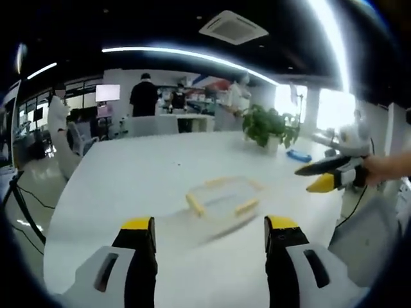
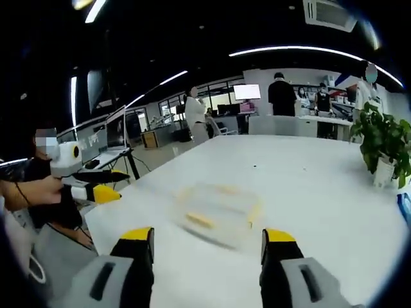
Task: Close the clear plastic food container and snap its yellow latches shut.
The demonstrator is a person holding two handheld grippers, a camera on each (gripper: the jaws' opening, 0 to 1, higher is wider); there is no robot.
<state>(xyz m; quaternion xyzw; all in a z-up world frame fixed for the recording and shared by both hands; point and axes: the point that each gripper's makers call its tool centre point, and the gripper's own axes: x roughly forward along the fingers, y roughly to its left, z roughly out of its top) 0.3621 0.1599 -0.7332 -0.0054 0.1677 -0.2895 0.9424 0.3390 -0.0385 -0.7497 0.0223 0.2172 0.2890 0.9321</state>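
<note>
A clear plastic food container with yellow latches lies on the white table, blurred, ahead of my left gripper. That gripper stands open with nothing between its yellow-tipped jaws. My right gripper comes into the left gripper view from the right, held by a hand, its jaws apart. In the right gripper view the container lies just beyond my right gripper, which is open and holds nothing. The left gripper shows at the left of that view, apart from the container.
A potted green plant stands on the far part of the table, with a blue object near it. The plant sits at the right in the right gripper view. Several people stand at desks behind. Cables trail on the floor at left.
</note>
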